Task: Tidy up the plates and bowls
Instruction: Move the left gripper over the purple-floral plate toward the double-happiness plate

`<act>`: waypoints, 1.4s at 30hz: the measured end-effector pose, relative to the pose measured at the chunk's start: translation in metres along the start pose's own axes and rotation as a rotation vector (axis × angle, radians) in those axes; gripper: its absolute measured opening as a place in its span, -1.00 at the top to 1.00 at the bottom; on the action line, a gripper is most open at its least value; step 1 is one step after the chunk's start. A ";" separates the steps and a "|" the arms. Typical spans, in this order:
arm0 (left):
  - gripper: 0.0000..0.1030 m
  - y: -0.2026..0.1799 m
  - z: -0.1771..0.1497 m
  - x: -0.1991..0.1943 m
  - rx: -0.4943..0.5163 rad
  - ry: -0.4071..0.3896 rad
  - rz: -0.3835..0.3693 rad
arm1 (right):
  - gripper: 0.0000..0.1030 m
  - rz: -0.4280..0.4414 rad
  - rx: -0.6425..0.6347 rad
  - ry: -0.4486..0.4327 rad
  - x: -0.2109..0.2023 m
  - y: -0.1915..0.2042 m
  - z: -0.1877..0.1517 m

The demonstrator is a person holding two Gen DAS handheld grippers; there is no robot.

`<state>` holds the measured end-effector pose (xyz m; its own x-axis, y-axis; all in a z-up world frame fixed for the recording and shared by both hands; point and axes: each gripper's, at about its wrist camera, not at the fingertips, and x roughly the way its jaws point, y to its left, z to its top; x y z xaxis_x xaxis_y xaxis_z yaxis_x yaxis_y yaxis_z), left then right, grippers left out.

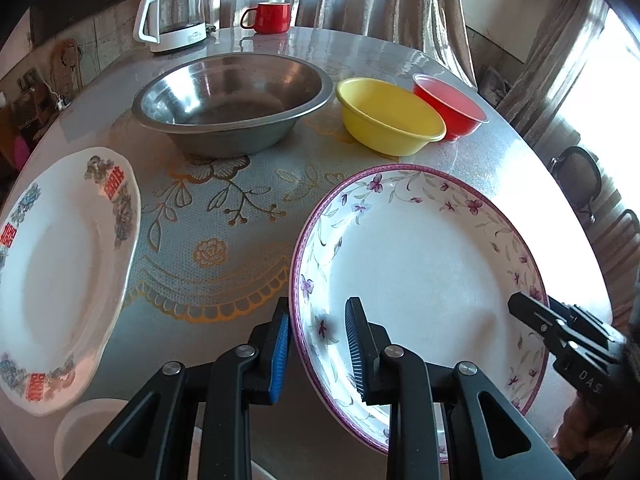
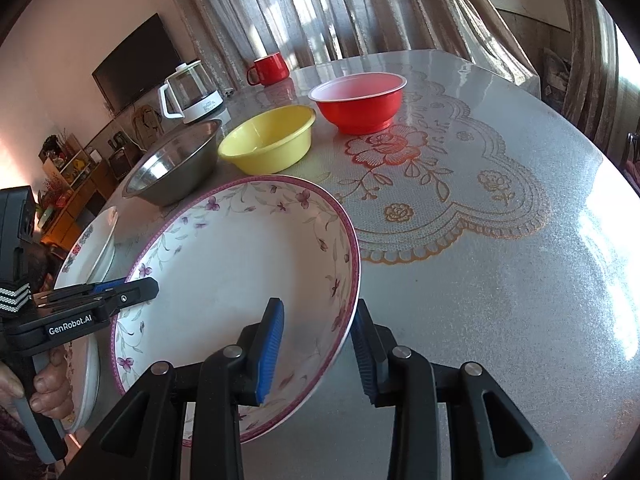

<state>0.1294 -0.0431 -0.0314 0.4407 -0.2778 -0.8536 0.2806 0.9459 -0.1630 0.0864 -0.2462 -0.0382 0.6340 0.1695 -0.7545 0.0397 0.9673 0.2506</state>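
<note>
A large purple-rimmed floral plate (image 1: 420,272) lies on the table; it also shows in the right wrist view (image 2: 240,272). My left gripper (image 1: 318,344) is open with its jaws astride the plate's left rim. My right gripper (image 2: 318,352) is open with its jaws astride the plate's right rim, and its tip shows in the left wrist view (image 1: 524,308). A white plate with red and blue decoration (image 1: 60,264) lies to the left. A steel bowl (image 1: 232,100), a yellow bowl (image 1: 388,116) and a red bowl (image 1: 452,104) stand behind.
A glass kettle (image 1: 172,16) and a red mug (image 1: 270,16) stand at the table's far edge. A small white dish (image 1: 84,428) sits near the front left edge. Curtains hang behind the table. A chair (image 1: 580,176) stands on the right.
</note>
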 end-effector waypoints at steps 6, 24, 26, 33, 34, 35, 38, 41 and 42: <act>0.48 0.014 -0.005 -0.005 -0.023 -0.001 0.028 | 0.35 0.032 -0.012 0.011 0.005 0.010 0.001; 0.48 0.035 -0.020 -0.027 -0.077 -0.058 0.038 | 0.36 -0.048 -0.088 0.009 0.020 0.041 0.002; 0.48 0.037 -0.024 -0.034 -0.080 -0.074 0.036 | 0.36 -0.041 -0.085 0.014 0.018 0.040 0.001; 0.47 0.046 -0.038 -0.068 -0.091 -0.156 0.036 | 0.36 -0.051 -0.065 -0.014 0.005 0.037 0.000; 0.47 0.048 -0.040 -0.072 -0.097 -0.167 0.037 | 0.36 -0.055 -0.064 -0.023 0.002 0.037 0.002; 0.46 0.050 -0.042 -0.076 -0.104 -0.176 0.038 | 0.36 -0.057 -0.062 -0.033 -0.001 0.037 0.003; 0.45 0.062 -0.048 -0.089 -0.138 -0.205 0.035 | 0.35 -0.042 -0.064 -0.058 -0.009 0.040 0.007; 0.37 0.075 -0.053 -0.100 -0.173 -0.231 0.049 | 0.30 -0.005 -0.091 -0.074 -0.015 0.050 0.010; 0.35 0.079 -0.055 -0.104 -0.185 -0.239 0.054 | 0.28 0.010 -0.102 -0.078 -0.016 0.054 0.011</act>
<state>0.0587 0.0701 0.0166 0.6449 -0.2368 -0.7266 0.1005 0.9688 -0.2265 0.0867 -0.1984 -0.0056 0.6927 0.1675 -0.7015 -0.0432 0.9805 0.1915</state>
